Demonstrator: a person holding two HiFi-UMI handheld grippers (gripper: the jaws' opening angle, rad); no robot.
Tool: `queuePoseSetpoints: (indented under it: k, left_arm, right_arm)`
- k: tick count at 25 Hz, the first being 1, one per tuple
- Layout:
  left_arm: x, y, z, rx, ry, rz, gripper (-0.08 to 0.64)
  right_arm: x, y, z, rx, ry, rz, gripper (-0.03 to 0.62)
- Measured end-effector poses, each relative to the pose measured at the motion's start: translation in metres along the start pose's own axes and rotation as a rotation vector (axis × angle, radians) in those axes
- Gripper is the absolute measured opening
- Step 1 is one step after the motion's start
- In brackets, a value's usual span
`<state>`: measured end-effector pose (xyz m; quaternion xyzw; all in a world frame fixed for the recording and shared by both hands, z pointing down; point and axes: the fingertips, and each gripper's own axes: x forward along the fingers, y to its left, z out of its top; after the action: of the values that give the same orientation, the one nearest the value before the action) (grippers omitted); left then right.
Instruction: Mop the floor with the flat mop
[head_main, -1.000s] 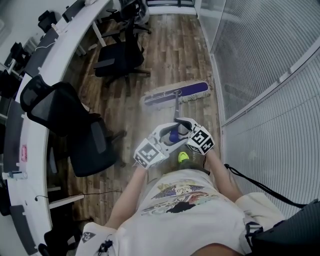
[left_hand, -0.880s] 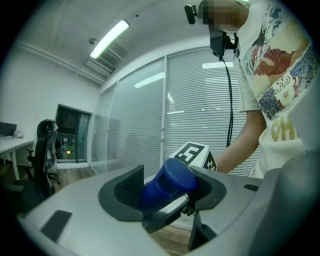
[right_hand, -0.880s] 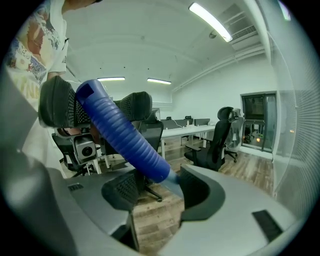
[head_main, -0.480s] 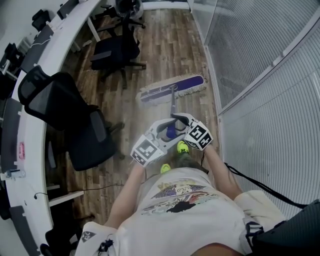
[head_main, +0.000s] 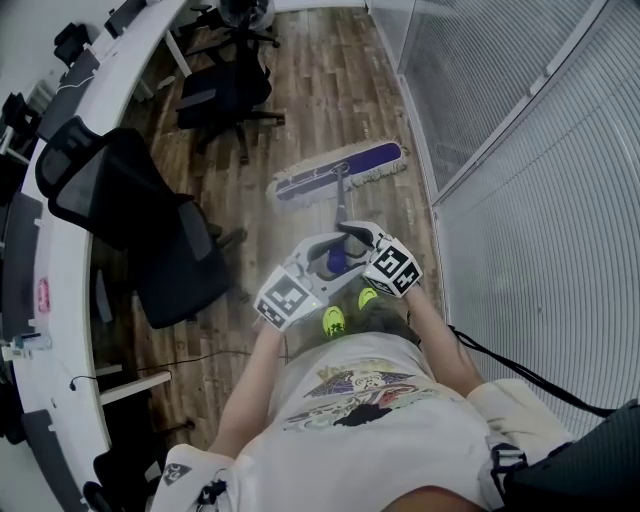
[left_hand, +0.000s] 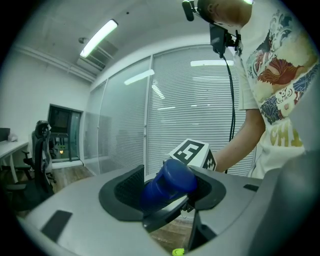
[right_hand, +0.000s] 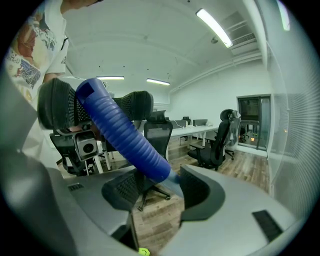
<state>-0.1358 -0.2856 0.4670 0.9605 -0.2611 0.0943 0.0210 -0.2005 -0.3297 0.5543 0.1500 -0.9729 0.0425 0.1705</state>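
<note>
The left tool and right tool both clamp the blue handle, whose long axis runs ahead to the mop head near the floor's right edge.

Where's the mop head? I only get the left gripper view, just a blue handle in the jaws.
Observer: Mop head lies flat on the wood floor ahead of the person, one end near the glass wall.
Operator: Right gripper on the handle too?
Observer: Yes. Right gripper is closed on the blue handle, where the blue grip ends.
Operator: Anything close by?
Observer: A black chair left of the mop head, apart from it.
</note>
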Motion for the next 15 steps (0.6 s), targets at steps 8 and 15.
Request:
queuePoseSetpoints:
  k: [8, 15]
  left_arm:
    - [-0.009, -0.072, -0.005, 0.012, 0.067, -0.023, 0.219]
    - [0.002, -0.170, 0.000, 0.026, 0.115, -0.038, 0.219]
  right_arm:
    - [-0.042, 0.056, -0.018, 0.003, -0.010, 0.009, 0.210]
    - [-0.115, 0.114, -0.043, 0.034, -0.054, 0.013, 0.210]
